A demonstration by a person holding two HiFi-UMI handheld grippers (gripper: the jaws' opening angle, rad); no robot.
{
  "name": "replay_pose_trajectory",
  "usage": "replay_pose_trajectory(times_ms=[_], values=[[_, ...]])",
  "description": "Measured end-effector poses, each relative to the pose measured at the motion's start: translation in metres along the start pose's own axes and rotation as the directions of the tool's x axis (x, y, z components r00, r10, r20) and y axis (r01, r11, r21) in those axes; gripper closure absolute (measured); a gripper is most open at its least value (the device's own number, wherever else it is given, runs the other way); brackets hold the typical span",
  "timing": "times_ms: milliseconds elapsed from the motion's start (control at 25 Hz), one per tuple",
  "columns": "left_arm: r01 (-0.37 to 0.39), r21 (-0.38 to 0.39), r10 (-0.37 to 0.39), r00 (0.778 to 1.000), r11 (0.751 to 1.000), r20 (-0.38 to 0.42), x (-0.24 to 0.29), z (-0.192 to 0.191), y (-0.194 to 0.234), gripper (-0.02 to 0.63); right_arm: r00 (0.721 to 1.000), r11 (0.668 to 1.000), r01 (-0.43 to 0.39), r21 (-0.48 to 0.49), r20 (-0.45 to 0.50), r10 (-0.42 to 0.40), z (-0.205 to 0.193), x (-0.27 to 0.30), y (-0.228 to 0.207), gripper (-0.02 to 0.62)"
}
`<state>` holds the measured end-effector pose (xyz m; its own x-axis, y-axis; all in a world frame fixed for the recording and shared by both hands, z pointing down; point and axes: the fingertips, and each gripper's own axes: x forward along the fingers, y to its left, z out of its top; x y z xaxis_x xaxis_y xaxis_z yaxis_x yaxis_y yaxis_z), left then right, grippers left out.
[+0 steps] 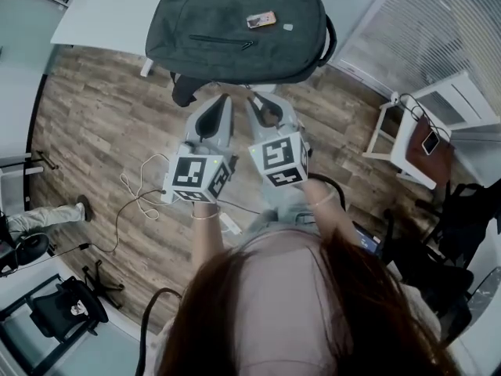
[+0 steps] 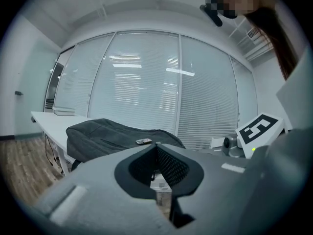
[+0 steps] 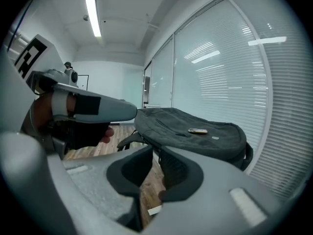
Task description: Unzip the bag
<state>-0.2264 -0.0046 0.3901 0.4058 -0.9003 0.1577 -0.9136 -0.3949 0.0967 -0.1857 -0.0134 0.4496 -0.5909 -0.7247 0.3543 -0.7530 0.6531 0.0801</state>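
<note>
A dark grey backpack (image 1: 235,26) lies flat on the white table (image 1: 109,10) with a small tag-like object (image 1: 261,19) on top and a front-pocket zipper (image 1: 223,41) across its face. Both grippers hover side by side over the wooden floor, just short of the bag's near edge. My left gripper (image 1: 226,99) is shut, its tips meeting with nothing between them (image 2: 156,145). My right gripper (image 1: 252,99) also looks shut and empty (image 3: 155,150). From the gripper views the backpack (image 2: 112,136) (image 3: 171,124) sits ahead, untouched.
A white side table (image 1: 427,143) with a brown item and a phone stands at the right. Cables (image 1: 137,194) trail over the floor on the left. A black chair (image 1: 66,312) is at the lower left. Window blinds run behind the table.
</note>
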Motion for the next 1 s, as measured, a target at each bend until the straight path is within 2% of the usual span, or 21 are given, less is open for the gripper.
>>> replay_pose_trajectory(times_ms=[640, 1000], values=[[0.045, -0.014, -0.045, 0.998, 0.999, -0.053, 0.037, -0.022, 0.019, 0.597, 0.998, 0.998, 0.026, 0.063, -0.058, -0.023, -0.029, 0.035, -0.007, 0.528], [0.055, -0.012, -0.055, 0.997, 0.998, -0.057, 0.059, -0.025, 0.031, 0.597, 0.998, 0.995, 0.041, 0.091, -0.043, -0.037, -0.028, 0.042, -0.009, 0.528]])
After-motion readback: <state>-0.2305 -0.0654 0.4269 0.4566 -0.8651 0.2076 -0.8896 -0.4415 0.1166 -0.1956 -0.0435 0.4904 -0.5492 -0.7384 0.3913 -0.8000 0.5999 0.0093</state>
